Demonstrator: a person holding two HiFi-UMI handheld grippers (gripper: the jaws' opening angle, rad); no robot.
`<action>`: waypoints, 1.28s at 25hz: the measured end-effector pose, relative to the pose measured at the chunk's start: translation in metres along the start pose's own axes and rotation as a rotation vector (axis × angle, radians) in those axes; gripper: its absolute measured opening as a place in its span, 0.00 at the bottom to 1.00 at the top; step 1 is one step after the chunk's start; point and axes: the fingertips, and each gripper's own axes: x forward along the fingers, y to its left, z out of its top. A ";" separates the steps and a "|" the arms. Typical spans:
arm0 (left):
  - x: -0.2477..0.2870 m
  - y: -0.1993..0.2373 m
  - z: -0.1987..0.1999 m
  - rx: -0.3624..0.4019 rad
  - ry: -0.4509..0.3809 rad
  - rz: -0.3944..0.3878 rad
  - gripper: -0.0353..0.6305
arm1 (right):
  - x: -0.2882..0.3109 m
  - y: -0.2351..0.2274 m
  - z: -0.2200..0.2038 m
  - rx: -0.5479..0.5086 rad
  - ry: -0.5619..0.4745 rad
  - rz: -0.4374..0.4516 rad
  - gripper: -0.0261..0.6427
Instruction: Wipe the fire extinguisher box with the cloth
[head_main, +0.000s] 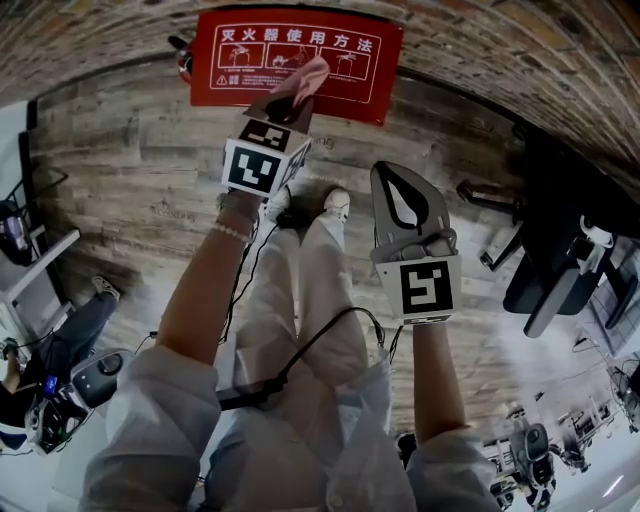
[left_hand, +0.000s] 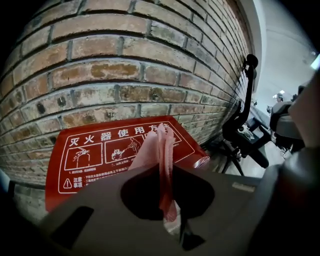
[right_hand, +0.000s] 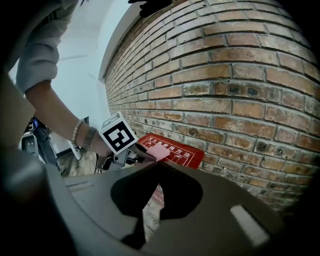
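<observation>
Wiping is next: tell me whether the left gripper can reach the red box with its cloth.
Probably yes: the left gripper holds the cloth right over the box, with nothing between them.

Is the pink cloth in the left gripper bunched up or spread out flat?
Bunched: the cloth stands in upright folds, pinched in the left gripper.

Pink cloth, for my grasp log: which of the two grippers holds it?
The left gripper: its jaws pinch the pink cloth; the right gripper is shut on nothing.
</observation>
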 end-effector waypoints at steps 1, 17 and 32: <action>0.002 -0.004 0.000 0.010 0.000 -0.007 0.07 | 0.000 -0.001 -0.001 0.002 0.000 -0.002 0.05; 0.030 -0.067 0.013 0.095 -0.003 -0.109 0.07 | -0.016 -0.018 -0.018 0.031 0.005 -0.037 0.05; 0.055 -0.115 0.014 0.124 0.014 -0.202 0.07 | -0.026 -0.033 -0.030 0.054 0.018 -0.077 0.05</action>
